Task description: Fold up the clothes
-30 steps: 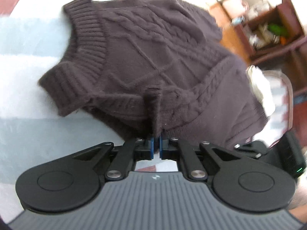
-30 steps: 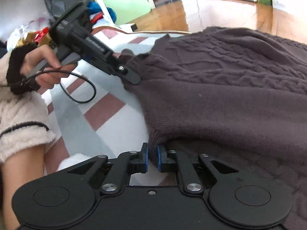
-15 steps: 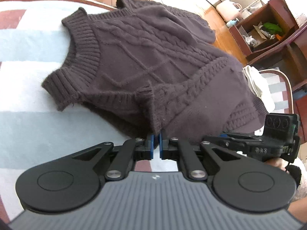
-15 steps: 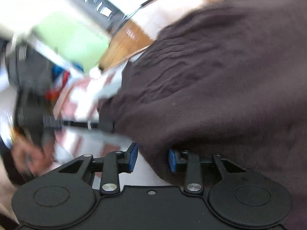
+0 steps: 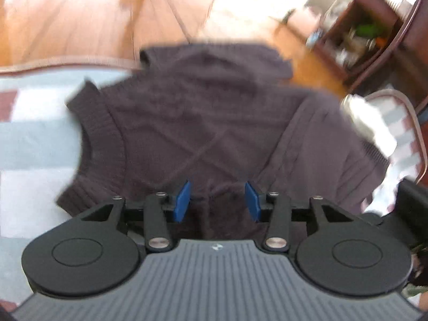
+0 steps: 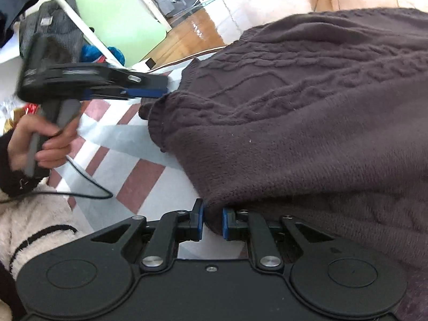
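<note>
The left gripper [image 5: 217, 199] is opening its jaws, with a fold of the brown sweater [image 5: 203, 123] lying loose between them, untouched by the pads. The right gripper [image 6: 211, 220] is pinching the sweater's edge in nearly closed jaws. The sweater is lying ahead of both, spread over a checked cloth [image 6: 139, 184].

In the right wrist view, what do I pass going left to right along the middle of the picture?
The person's hand on the handle → left gripper, jaws opening and nothing between them → checked blanket → dark brown cable-knit sweater, which fills the right half.
</note>
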Available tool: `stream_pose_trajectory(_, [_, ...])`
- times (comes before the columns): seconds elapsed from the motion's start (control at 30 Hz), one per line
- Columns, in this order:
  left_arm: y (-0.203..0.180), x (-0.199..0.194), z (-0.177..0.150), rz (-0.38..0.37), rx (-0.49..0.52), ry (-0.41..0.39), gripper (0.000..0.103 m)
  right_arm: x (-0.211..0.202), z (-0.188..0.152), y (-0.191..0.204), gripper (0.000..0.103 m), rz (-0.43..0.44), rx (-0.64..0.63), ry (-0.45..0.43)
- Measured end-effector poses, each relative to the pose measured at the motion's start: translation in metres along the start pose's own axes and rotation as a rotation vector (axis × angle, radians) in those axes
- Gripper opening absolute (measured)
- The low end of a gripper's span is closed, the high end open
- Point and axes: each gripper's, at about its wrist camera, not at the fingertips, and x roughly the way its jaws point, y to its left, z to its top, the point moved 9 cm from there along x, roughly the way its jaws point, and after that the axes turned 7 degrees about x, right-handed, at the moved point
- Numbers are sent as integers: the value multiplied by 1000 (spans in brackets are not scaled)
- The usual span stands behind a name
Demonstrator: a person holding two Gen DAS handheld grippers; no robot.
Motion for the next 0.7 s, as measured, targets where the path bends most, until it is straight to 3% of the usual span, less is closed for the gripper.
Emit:
stream_pose_trajectory(0.03, [4, 6, -6, -20, -43, 30, 13, 0, -1, -1, 17, 2, 2, -3])
stream_pose_trajectory(0.13, [12, 1, -20, -114, -219, 40, 11, -1, -1, -2, 17, 11, 16, -16])
stream_pose_trajectory(0.27, [23, -25, -41, -331, -521, -22, 11, -1, -3, -4, 16, 17, 10, -31])
stream_pose_trajectory(0.4, [19, -35, -58, -402, -649, -51, 11, 0, -4, 1, 16, -2, -68, -31])
stream_pose_trajectory(0.5, [13, -36, -58, -416, -645, -68, 11, 2, -5, 5, 16, -23, -114, -32])
stream_pose_trajectory(0.63, [6, -45, -34, -423, -554, -185, 11, 2, -4, 4, 16, -29, -113, -41])
stream_pose_trajectory(0.7, [2, -52, -14, -440, -498, -276, 0, 1, -4, 5, 16, -45, -123, -53])
